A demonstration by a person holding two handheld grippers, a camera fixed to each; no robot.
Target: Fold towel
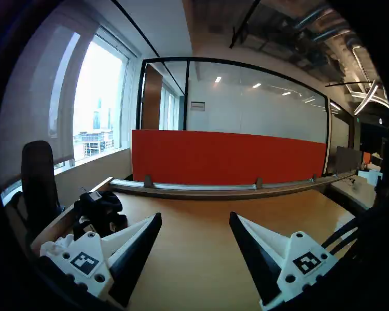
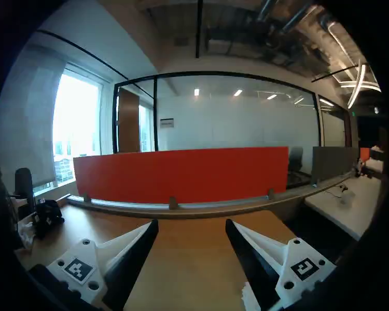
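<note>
In the left gripper view, my left gripper (image 1: 194, 215) stands open above a bare wooden desk (image 1: 194, 254), with nothing between its black-edged fingers (image 1: 137, 243). My right gripper (image 2: 191, 223) is likewise open over the same kind of desk top (image 2: 189, 264) in the right gripper view, holding nothing. A small white shape (image 2: 248, 294) sits at the bottom edge by the right finger's base; I cannot tell what it is.
An orange divider panel (image 1: 225, 158) on a grey rail closes the desk's far edge. A black device (image 1: 98, 207) lies at the desk's left end, near a dark chair (image 1: 39, 179) and the window. A white desk (image 2: 350, 202) stands off to the right.
</note>
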